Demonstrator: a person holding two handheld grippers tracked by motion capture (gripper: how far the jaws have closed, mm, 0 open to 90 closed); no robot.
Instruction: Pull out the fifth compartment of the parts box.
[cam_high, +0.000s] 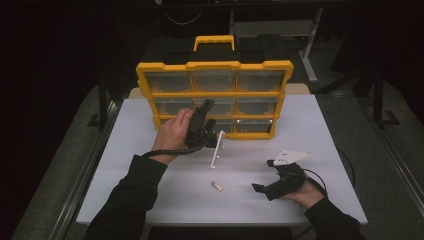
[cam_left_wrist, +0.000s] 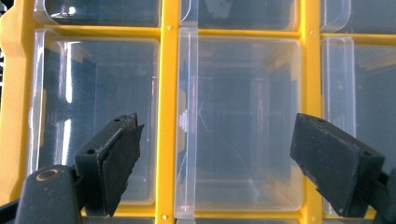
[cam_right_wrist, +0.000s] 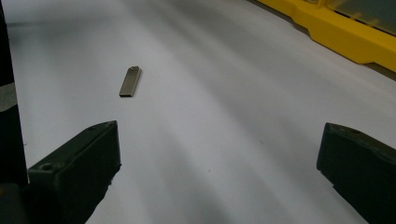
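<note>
A yellow organizer (cam_high: 215, 65) with clear plastic drawers stands upright at the back middle of the white table (cam_high: 125, 175). My left gripper (cam_high: 207, 112) is held up close to its front, open, with a clear drawer (cam_left_wrist: 238, 126) of the middle column between and beyond the jaws. Nothing is gripped by the left gripper (cam_left_wrist: 215, 149). A small flat metal piece (cam_high: 216, 186) lies on the table near the front. My right gripper (cam_high: 261, 175) rests low to its right, open and empty. In the right gripper view, the metal piece (cam_right_wrist: 130, 81) lies ahead and left of the right gripper (cam_right_wrist: 219, 144).
The organizer's yellow frame (cam_left_wrist: 167, 116) separates the drawers, and its base (cam_right_wrist: 336, 32) runs along the table's far side. A yellow carry handle (cam_high: 214, 41) tops it. Dark floor and table legs (cam_high: 310, 50) surround the table. Bare white surface lies between both hands.
</note>
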